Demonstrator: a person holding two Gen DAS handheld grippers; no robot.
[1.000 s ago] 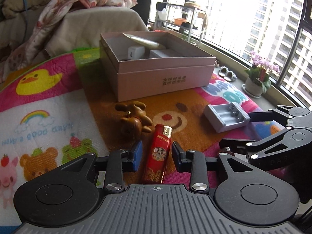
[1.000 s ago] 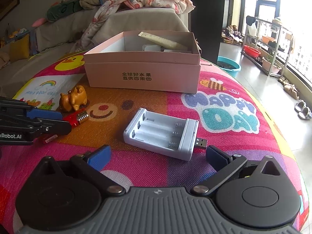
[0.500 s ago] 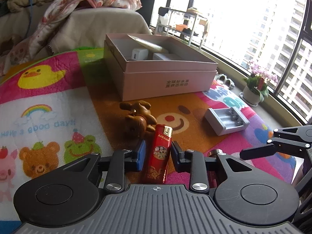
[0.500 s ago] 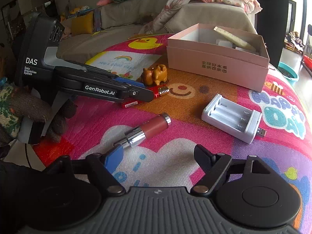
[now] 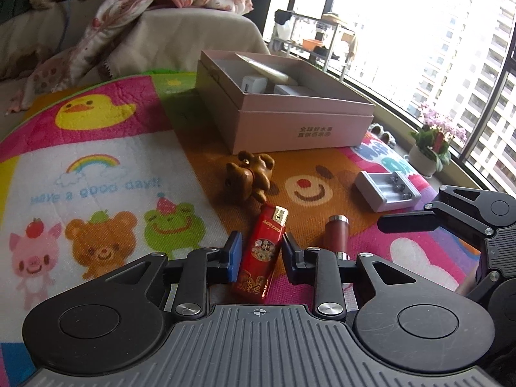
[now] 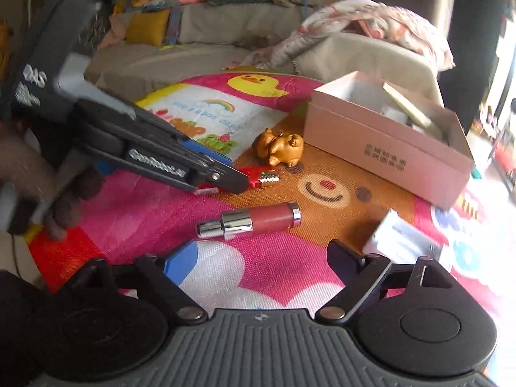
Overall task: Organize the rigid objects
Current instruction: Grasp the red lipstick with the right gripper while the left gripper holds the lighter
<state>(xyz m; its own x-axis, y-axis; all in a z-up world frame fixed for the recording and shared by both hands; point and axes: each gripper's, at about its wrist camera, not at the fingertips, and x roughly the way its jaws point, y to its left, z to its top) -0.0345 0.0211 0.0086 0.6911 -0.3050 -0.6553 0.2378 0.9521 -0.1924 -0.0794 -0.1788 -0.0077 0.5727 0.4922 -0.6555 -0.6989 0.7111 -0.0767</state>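
A red lighter point(image 5: 262, 251) lies on the colourful mat, and my left gripper point(image 5: 261, 242) is shut on it, a pad against each long side. In the right wrist view the same gripper point(image 6: 232, 180) reaches in from the left over the lighter point(image 6: 261, 174). A dark red tube with a silver cap point(image 6: 258, 221) lies crosswise just ahead of my right gripper point(image 6: 261, 256). That gripper's jaws are opening, with nothing between them. A white battery charger point(image 6: 400, 242) sits at its right. A pink open box point(image 5: 300, 129) holding white items stands behind.
A brown wooden animal figure point(image 5: 250, 177) lies between the lighter and the box. A person's gloved hand point(image 6: 48, 193) holds the left gripper. A sofa with a blanket point(image 5: 167, 6) is behind the mat, and a potted plant point(image 5: 432, 148) stands by the window.
The left pads have closed in onto the lighter. The right gripper swung left from the charger to the red tube; its jaws narrowed, then widened again.
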